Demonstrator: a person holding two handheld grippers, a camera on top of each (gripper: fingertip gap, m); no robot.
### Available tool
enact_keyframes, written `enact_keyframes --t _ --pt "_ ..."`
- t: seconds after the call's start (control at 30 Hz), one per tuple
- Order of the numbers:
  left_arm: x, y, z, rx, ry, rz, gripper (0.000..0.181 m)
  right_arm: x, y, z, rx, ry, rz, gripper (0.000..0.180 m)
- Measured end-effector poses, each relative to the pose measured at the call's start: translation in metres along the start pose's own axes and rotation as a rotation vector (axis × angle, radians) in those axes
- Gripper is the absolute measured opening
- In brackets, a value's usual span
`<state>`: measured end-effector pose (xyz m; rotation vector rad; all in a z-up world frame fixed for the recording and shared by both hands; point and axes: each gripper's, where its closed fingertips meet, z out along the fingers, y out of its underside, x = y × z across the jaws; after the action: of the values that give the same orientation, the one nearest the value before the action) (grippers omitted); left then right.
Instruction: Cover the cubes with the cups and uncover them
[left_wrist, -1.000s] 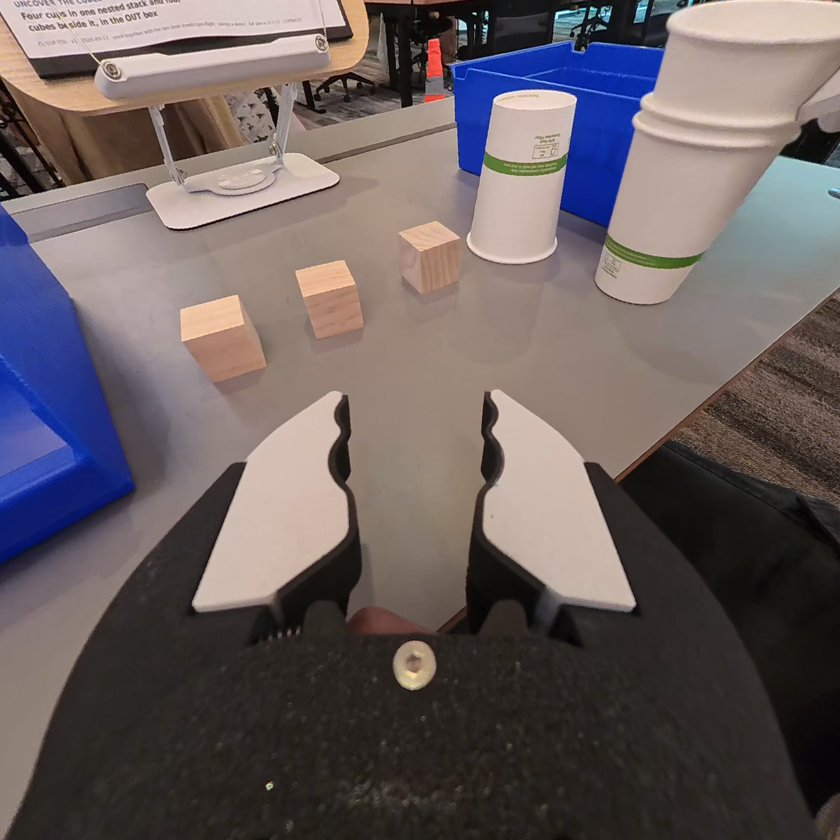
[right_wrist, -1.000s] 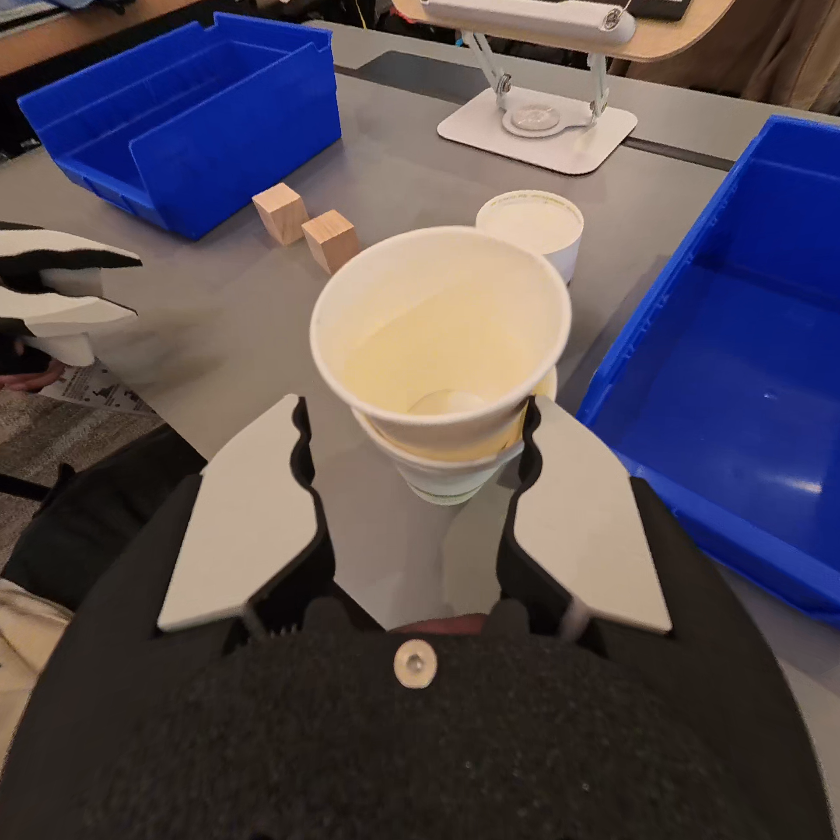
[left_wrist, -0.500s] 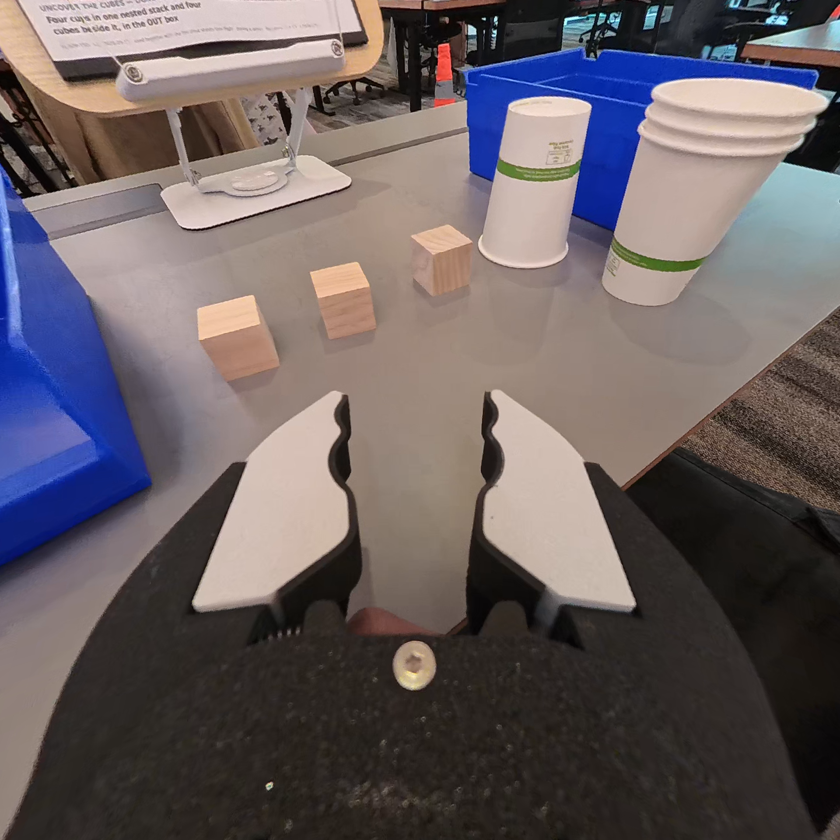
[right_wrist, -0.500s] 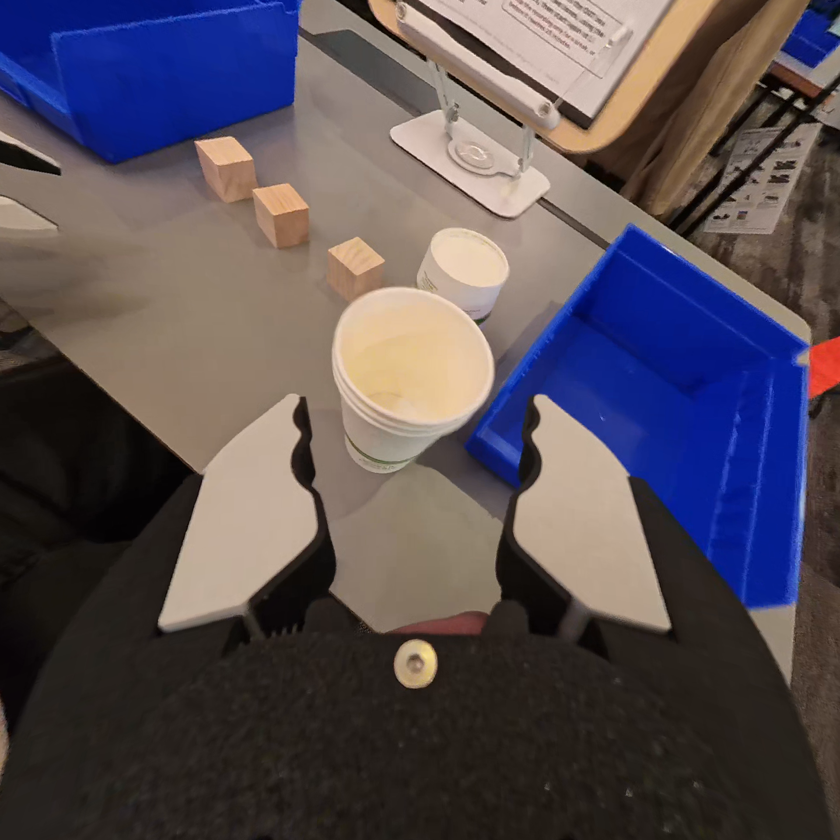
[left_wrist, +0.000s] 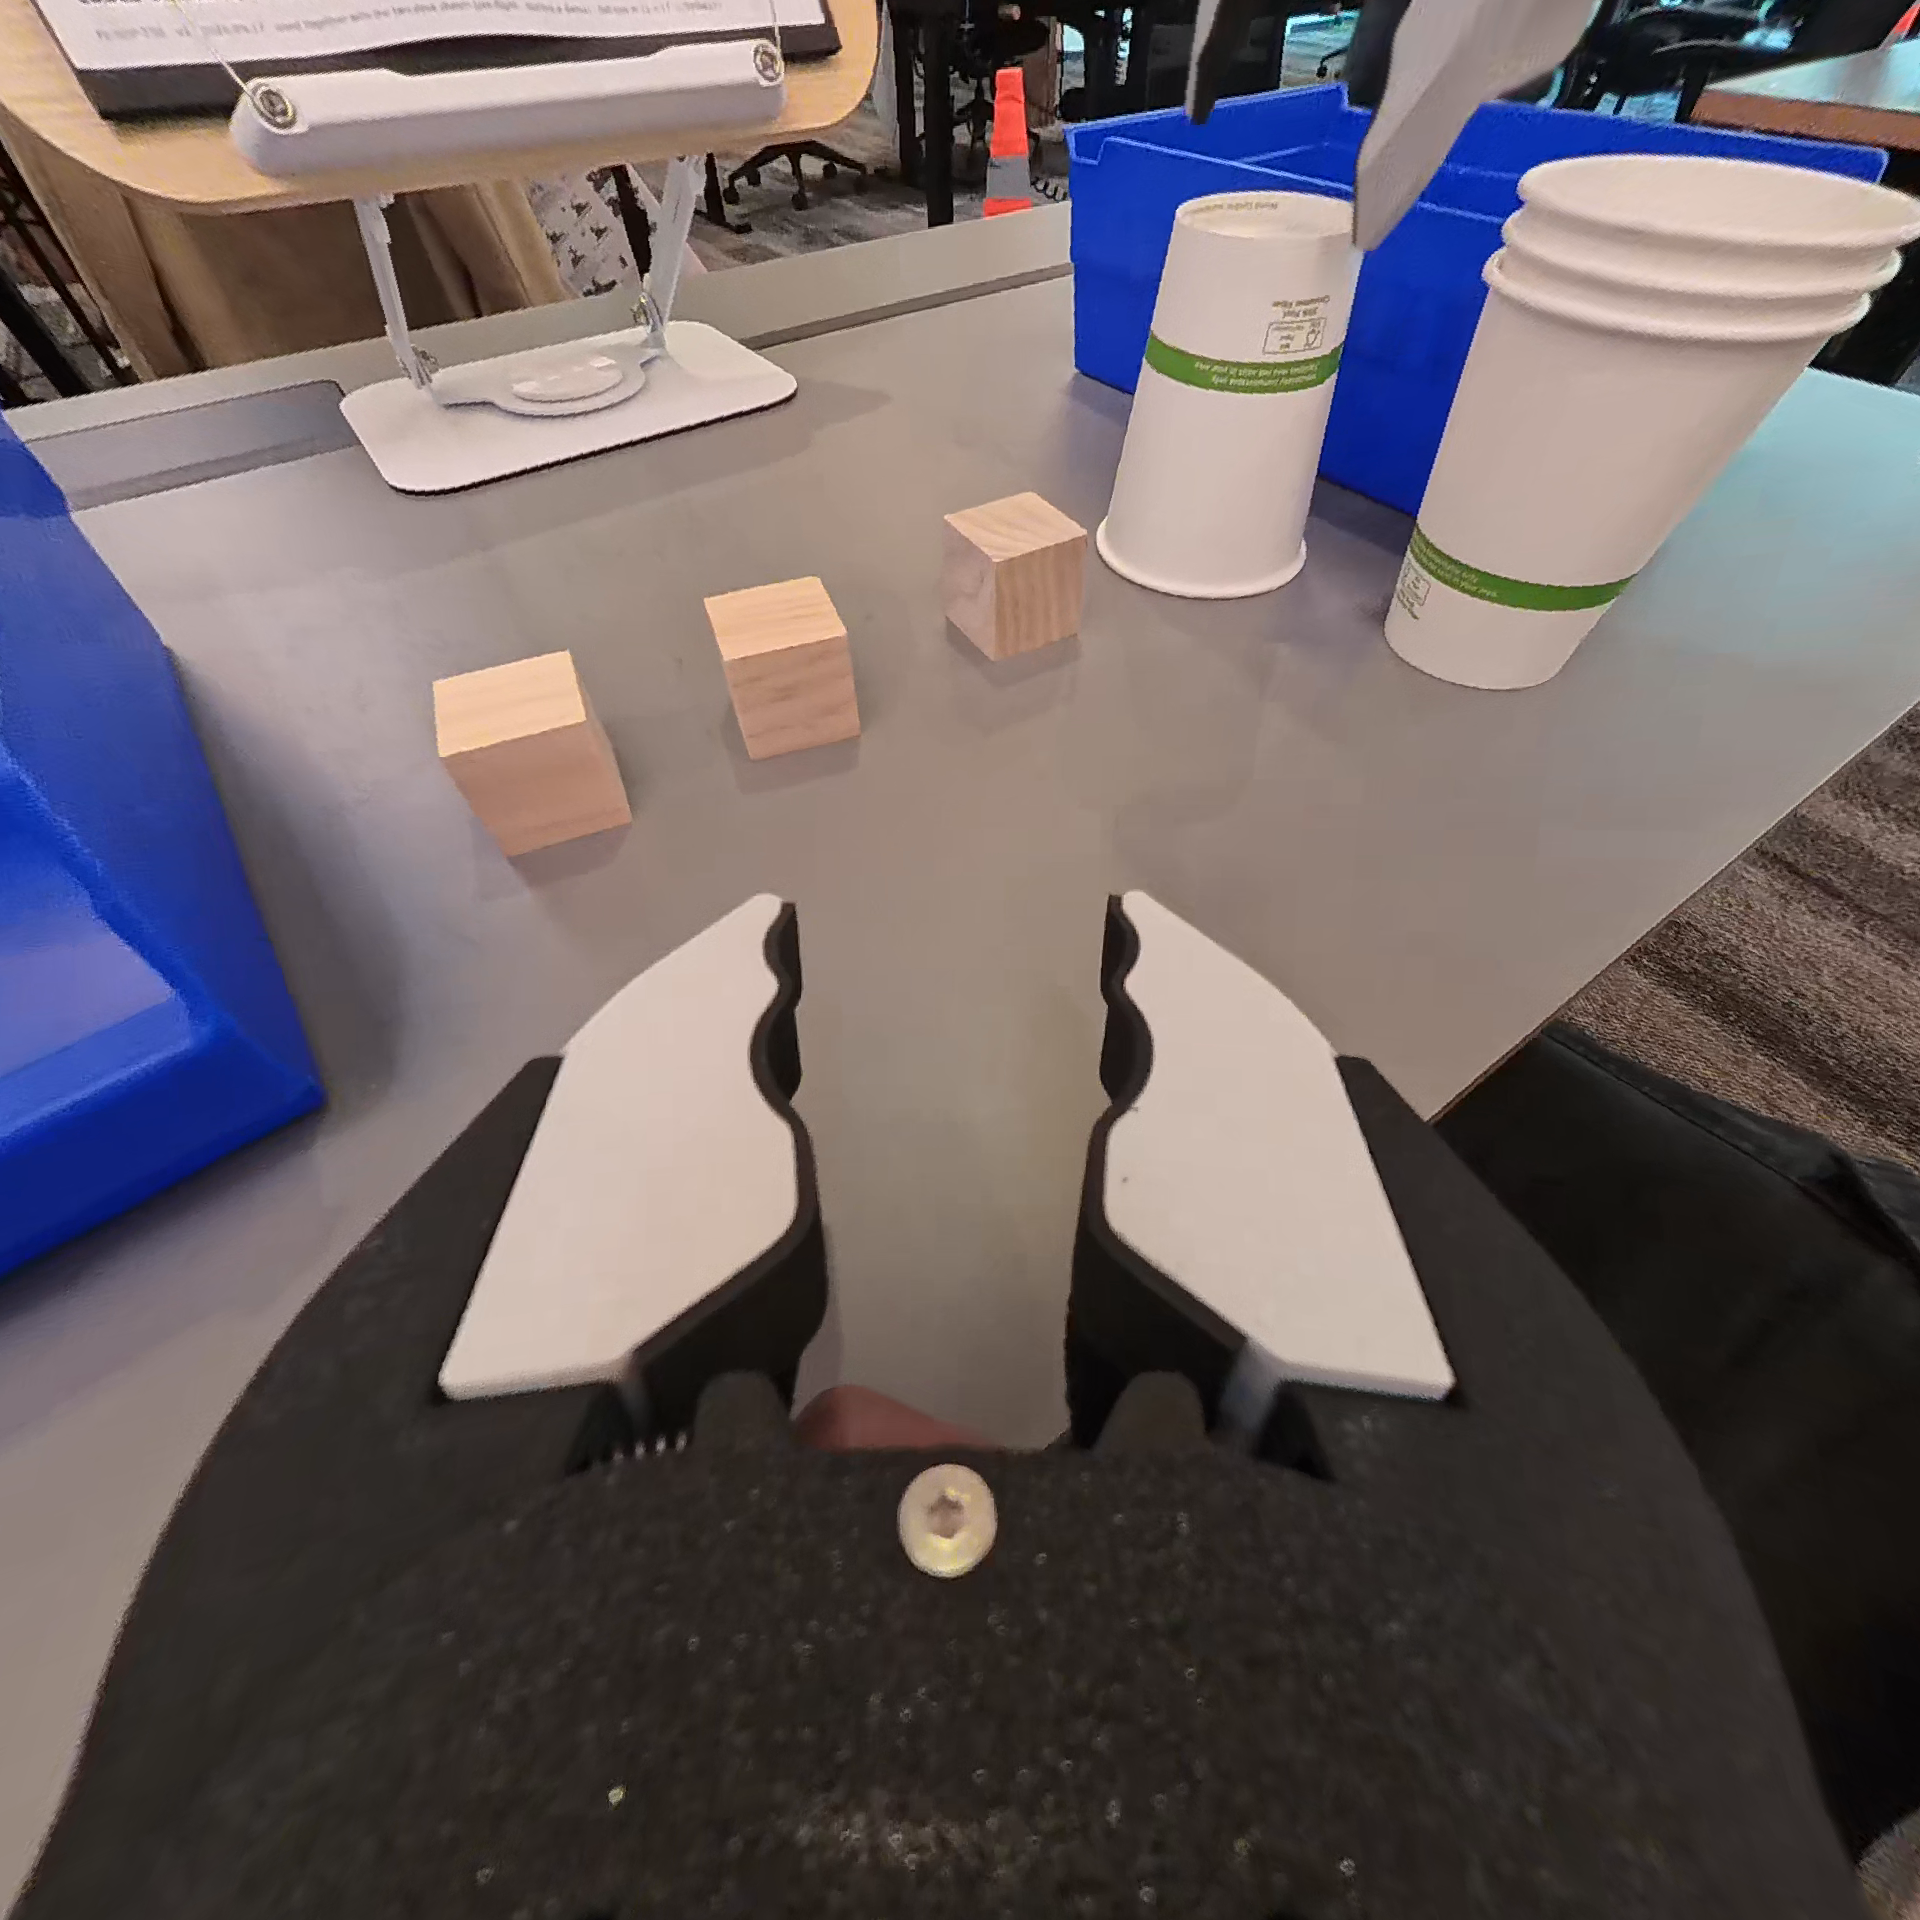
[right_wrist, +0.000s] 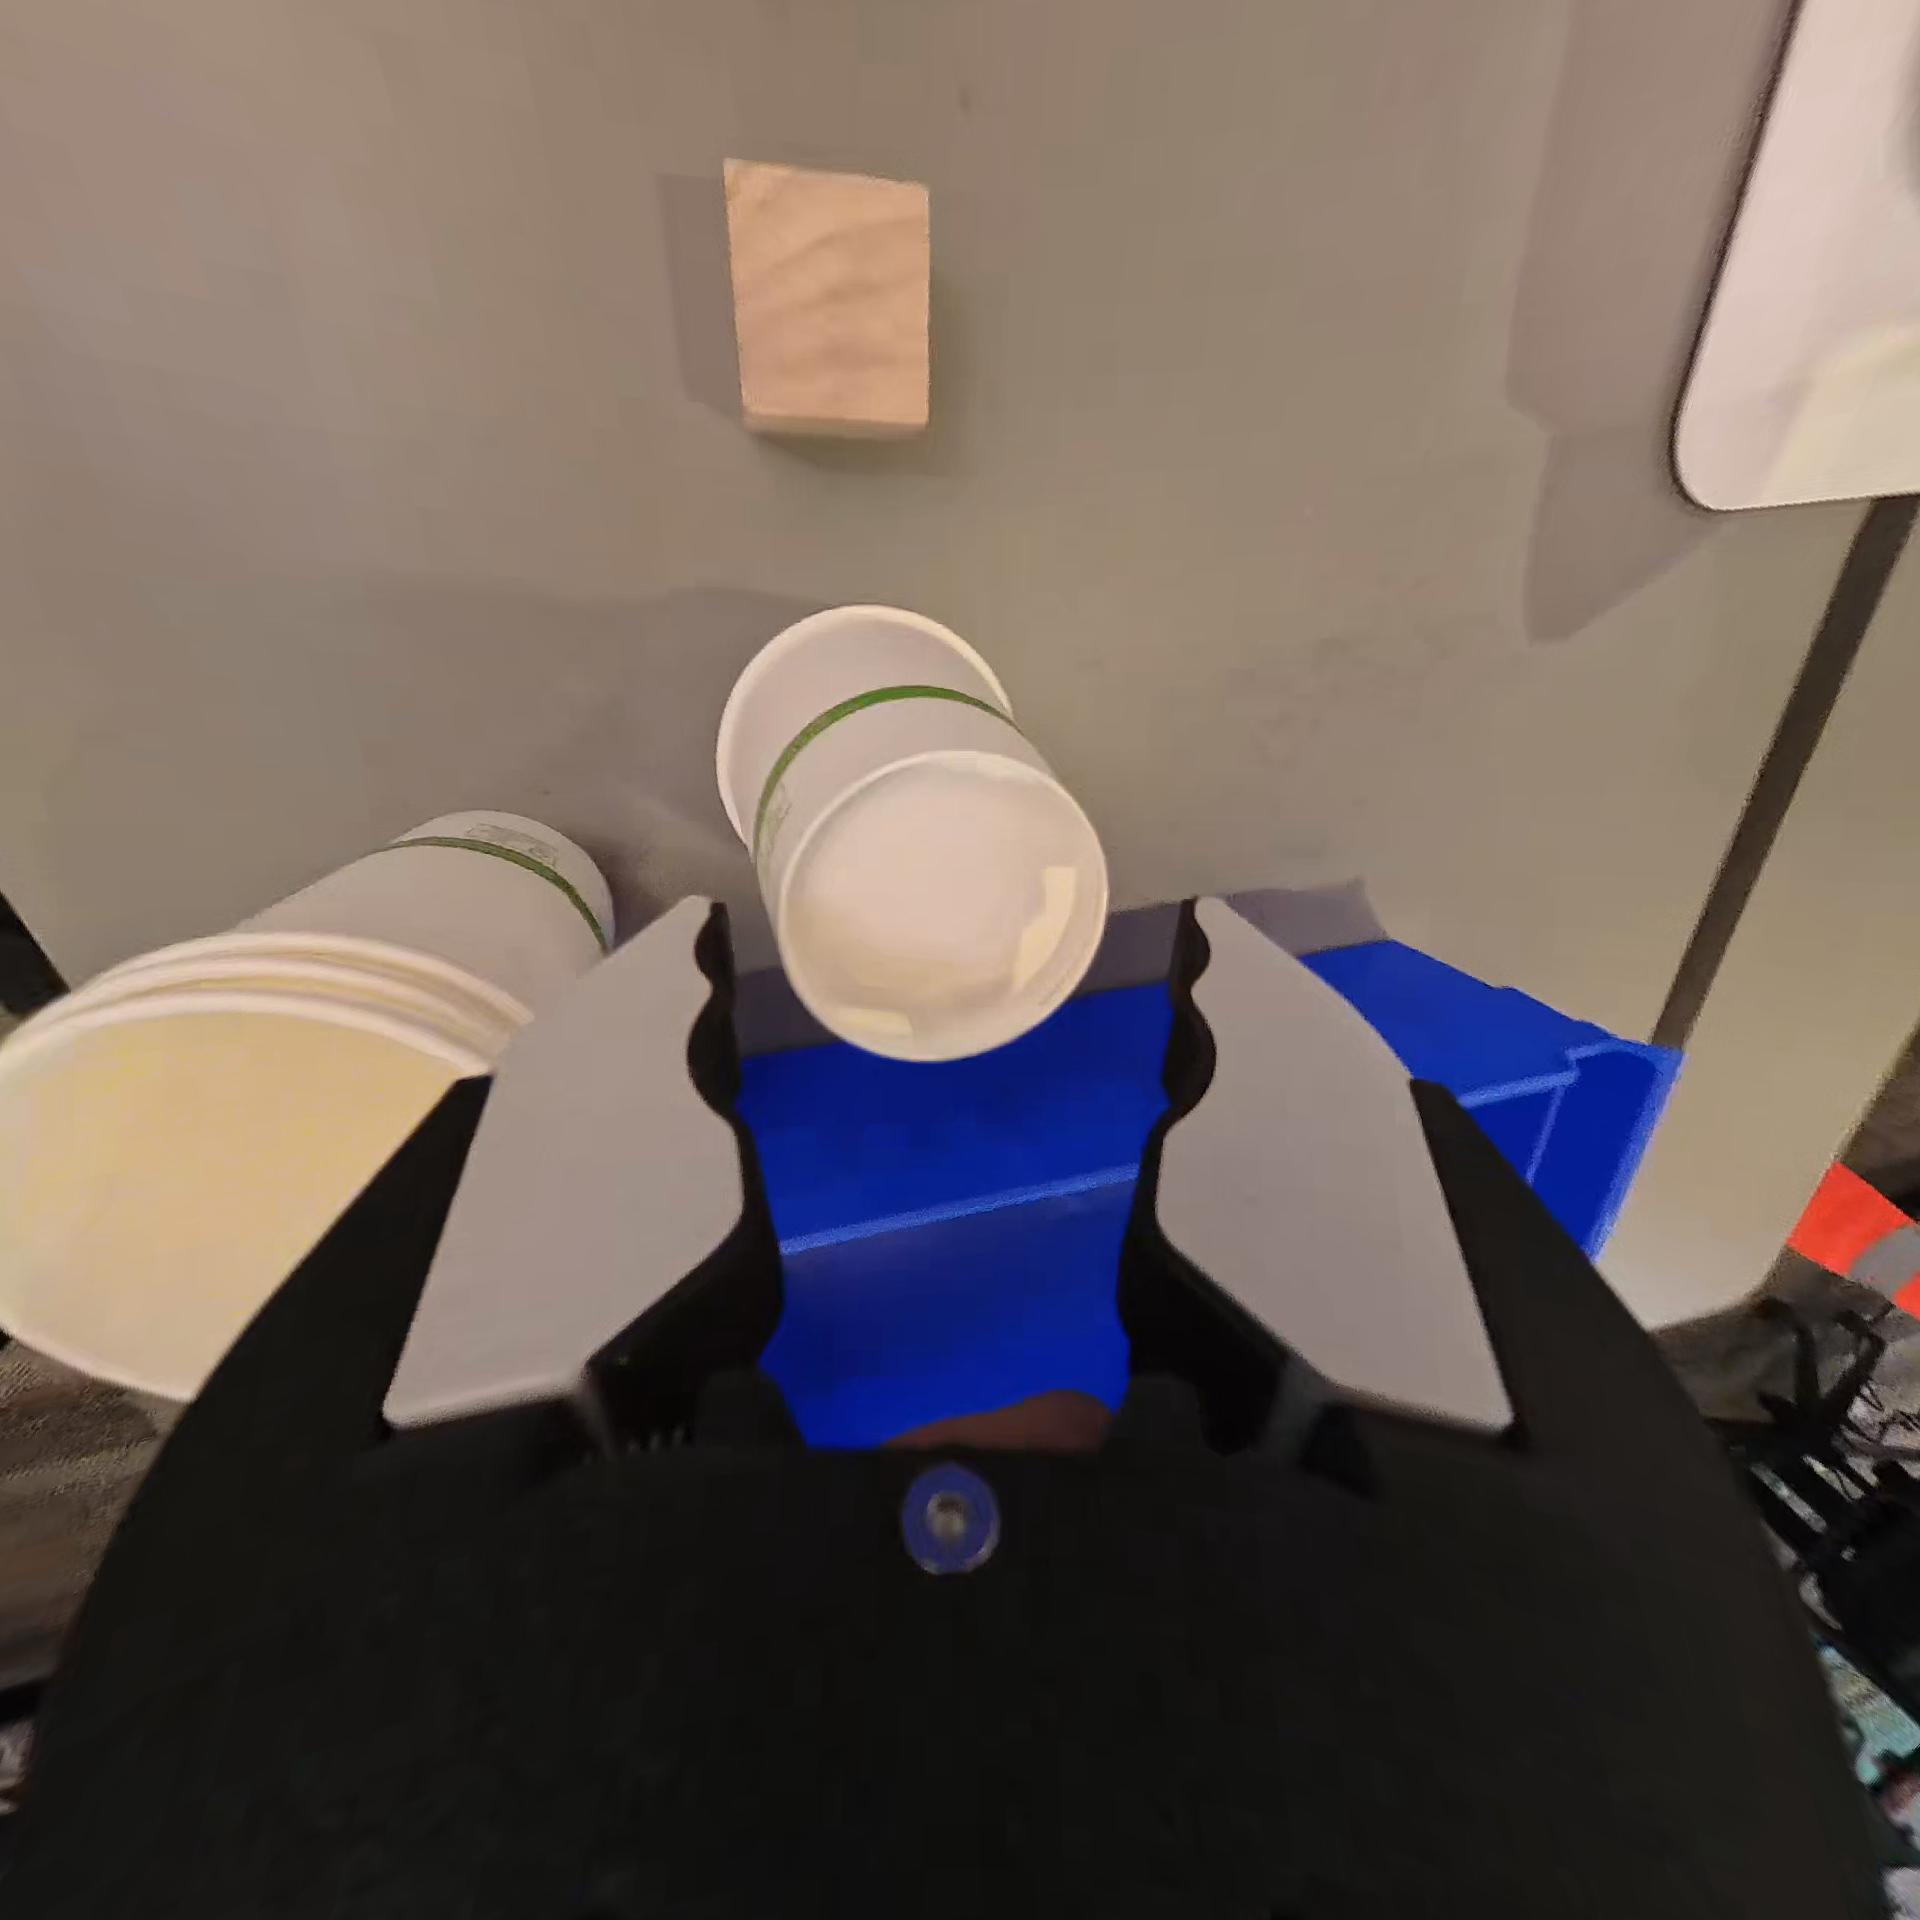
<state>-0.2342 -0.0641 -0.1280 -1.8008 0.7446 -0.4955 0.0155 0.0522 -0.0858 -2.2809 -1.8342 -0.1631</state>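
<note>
Inverted paper cup (left_wrist: 1226, 405): white, green band, mouth down on the grey table (left_wrist: 1039, 831), just right of the third wooden cube (left_wrist: 1013, 574); whether a fourth cube sits under it cannot be told

Right gripper (right_wrist: 951, 914): poised above that cup's upturned base (right_wrist: 940, 904), fingers wide and empty. Likely step: take hold of this cup. Best done by dropping straight down so both fingers straddle the wall below the base, closing gently so the paper does not crush, then lifting vertically

Nested cup stack (left_wrist: 1642, 416): three or so cups, mouth up, right of the single cup, near the table edge; close enough to be knocked by the outer finger

Wooden cubes: three uncovered in a row, left cube (left_wrist: 525, 748), middle cube (left_wrist: 784, 665), then the third

Left gripper (left_wrist: 951, 914): fingers parted, holding nothing, hovering over bare table short of the row

Blue bins: one behind the cups (left_wrist: 1434, 312), one at far left (left_wrist: 104, 935)

Document stand (left_wrist: 561, 405): white base, beyond the cubes, clear of the work
</note>
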Motion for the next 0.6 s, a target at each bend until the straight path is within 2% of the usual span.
enact_keyframes --t 0.03,0.23,0.4,0.5,0.6 --pt "-0.001 0.001 -0.001 -0.002 -0.002 -0.003 0.055 0.0 0.0 0.006 -0.003 -0.021 -0.007 0.08" --pt "-0.002 0.003 -0.003 -0.008 0.022 -0.034 0.056 -0.001 0.005 0.028 -0.044 -0.066 -0.067 0.075" --pt "-0.002 0.005 0.001 -0.021 0.029 -0.033 0.056 0.0 0.001 0.03 -0.006 -0.071 -0.062 0.075" --pt "-0.001 0.006 0.004 -0.028 0.039 -0.04 0.056 -0.001 0.008 0.024 -0.003 -0.085 -0.019 0.075" --pt "0.001 0.007 0.006 -0.034 0.048 -0.041 0.056 0.0 0.009 0.002 0.068 -0.073 0.025 0.074"
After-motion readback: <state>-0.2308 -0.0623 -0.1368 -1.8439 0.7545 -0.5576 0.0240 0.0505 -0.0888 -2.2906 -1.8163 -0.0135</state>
